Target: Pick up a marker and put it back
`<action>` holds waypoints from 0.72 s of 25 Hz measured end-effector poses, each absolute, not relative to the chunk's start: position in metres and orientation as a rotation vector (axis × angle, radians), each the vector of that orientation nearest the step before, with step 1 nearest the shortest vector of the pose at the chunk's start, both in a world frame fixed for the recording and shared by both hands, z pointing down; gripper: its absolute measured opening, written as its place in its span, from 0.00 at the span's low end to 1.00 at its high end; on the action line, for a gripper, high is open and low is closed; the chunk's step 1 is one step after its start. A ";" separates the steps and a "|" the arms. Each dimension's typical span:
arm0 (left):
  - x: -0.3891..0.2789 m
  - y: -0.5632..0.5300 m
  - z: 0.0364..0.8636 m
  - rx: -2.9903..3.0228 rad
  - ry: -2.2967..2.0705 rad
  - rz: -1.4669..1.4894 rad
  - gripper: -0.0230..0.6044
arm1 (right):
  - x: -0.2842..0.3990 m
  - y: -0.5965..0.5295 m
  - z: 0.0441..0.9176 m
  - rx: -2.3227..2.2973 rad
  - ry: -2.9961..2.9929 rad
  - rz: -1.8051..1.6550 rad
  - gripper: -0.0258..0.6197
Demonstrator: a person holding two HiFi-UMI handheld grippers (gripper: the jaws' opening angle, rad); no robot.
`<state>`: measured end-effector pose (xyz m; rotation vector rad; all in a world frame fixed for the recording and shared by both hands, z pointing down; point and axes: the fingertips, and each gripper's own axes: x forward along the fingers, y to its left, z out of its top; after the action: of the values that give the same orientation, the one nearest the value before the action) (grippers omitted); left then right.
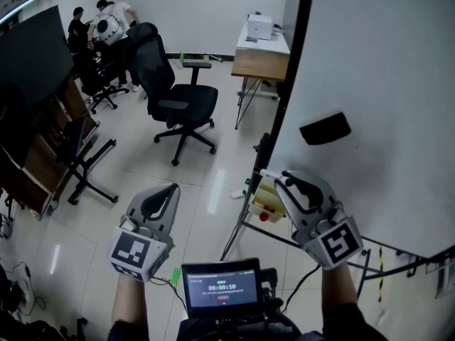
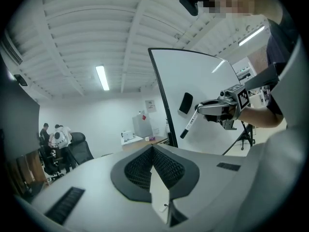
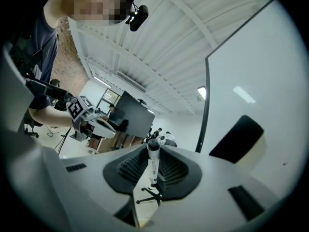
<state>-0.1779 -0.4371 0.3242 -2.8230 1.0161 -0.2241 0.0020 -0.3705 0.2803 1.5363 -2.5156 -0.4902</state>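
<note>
Beside the whiteboard [image 1: 370, 69], the marker [image 3: 153, 159] sits clamped in the right gripper [image 1: 286, 180]. Its length pokes out past the jaw tips, just above the board's ledge [image 1: 264, 203]. The left gripper [image 1: 168, 192] hangs well apart, jaws together, empty. An eraser [image 1: 325, 128] clings higher up.

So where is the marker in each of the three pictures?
Head view: right of centre, the marker pokes left from the right gripper.
Left gripper view: marker right of centre, slanting before the whiteboard.
Right gripper view: marker at centre, clamped between the jaws.
Shared landmark: the black eraser on the whiteboard.
</note>
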 end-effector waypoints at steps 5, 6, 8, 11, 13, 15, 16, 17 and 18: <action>-0.187 -0.428 0.287 -2.746 1.002 -0.204 0.03 | -0.014 -0.362 0.258 1.514 -2.598 -0.519 0.18; -0.188 -0.425 0.281 -2.732 0.998 -0.196 0.03 | -0.016 -0.359 0.257 1.513 -2.600 -0.526 0.18; -0.191 -0.418 0.274 -2.721 0.996 -0.169 0.03 | -0.020 -0.353 0.255 1.502 -2.601 -0.548 0.18; -0.202 -0.406 0.270 -2.718 1.003 -0.150 0.03 | -0.032 -0.344 0.252 1.482 -2.604 -0.569 0.18; -0.208 -0.399 0.272 -2.724 1.004 -0.146 0.03 | -0.038 -0.337 0.252 1.480 -2.599 -0.567 0.18; -0.213 -0.392 0.274 -2.743 1.000 -0.132 0.03 | -0.042 -0.328 0.253 1.483 -2.594 -0.562 0.18; -0.214 -0.390 0.276 -2.757 0.995 -0.125 0.03 | -0.044 -0.324 0.254 1.485 -2.596 -0.559 0.18; -0.215 -0.387 0.278 -2.773 0.990 -0.120 0.03 | -0.046 -0.320 0.254 1.488 -2.602 -0.553 0.18; -0.216 -0.384 0.279 -2.785 0.984 -0.119 0.03 | -0.047 -0.315 0.255 1.490 -2.611 -0.545 0.18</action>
<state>-0.2158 -0.3842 0.2794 -2.7855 0.9840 -0.1194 -0.0474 -0.3154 0.2550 1.4901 -2.6108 -0.5447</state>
